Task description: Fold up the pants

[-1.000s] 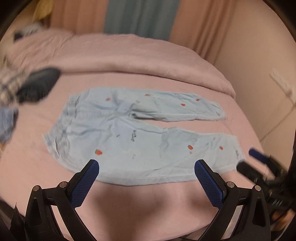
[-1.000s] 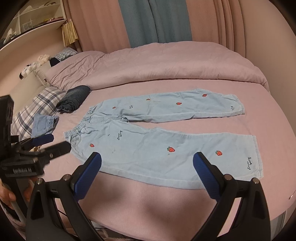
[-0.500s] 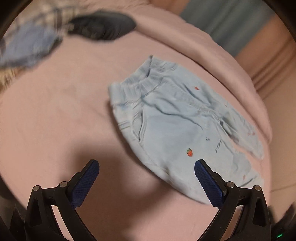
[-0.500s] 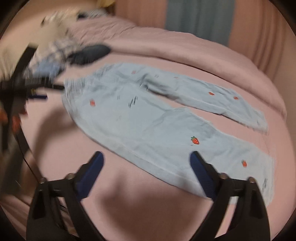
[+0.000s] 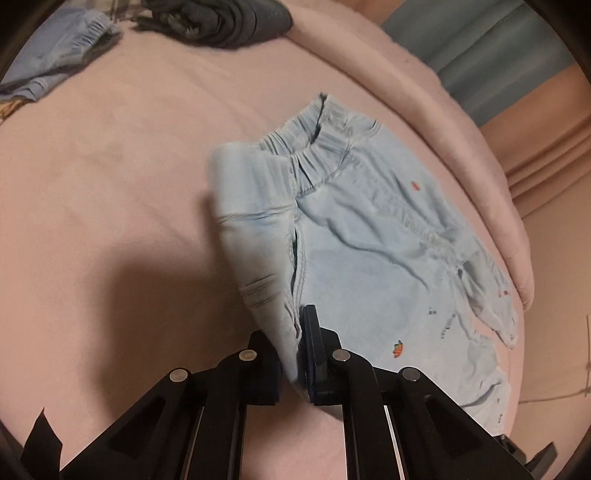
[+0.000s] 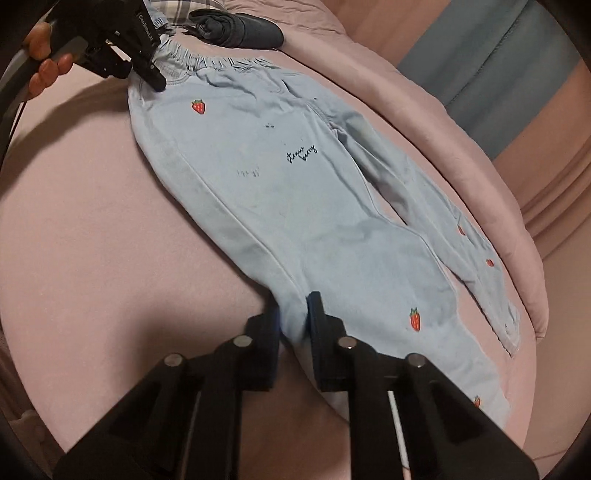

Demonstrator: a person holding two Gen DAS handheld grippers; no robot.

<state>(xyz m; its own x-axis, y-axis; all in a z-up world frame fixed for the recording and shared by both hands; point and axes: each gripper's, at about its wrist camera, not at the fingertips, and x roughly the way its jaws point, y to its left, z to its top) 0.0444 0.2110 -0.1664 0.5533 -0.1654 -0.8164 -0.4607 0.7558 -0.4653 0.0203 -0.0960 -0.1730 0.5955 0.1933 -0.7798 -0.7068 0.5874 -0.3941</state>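
Light blue pants (image 5: 369, 240) with small strawberries lie flat on the pink bed (image 5: 92, 184), waistband at the far left, legs running right. My left gripper (image 5: 297, 354) is shut on the near side seam just below the waistband, and that corner of cloth stands up in a fold. In the right wrist view the left gripper (image 6: 155, 79) shows at the waist, held by a hand (image 6: 44, 66). My right gripper (image 6: 293, 325) is closing its jaws on the near edge of the pants (image 6: 295, 206) partway down the closer leg, with cloth pinched between the pads.
A dark folded garment (image 5: 221, 18) and a blue garment (image 5: 62, 55) lie beyond the waistband. A rolled pink duvet (image 5: 443, 110) runs along the far side of the pants. Pink and teal curtains (image 6: 498, 55) hang behind.
Both grippers came down to the pants' near edge and went from wide open to shut on it, the left at the waist, the right on the leg. The waist corner has lifted.
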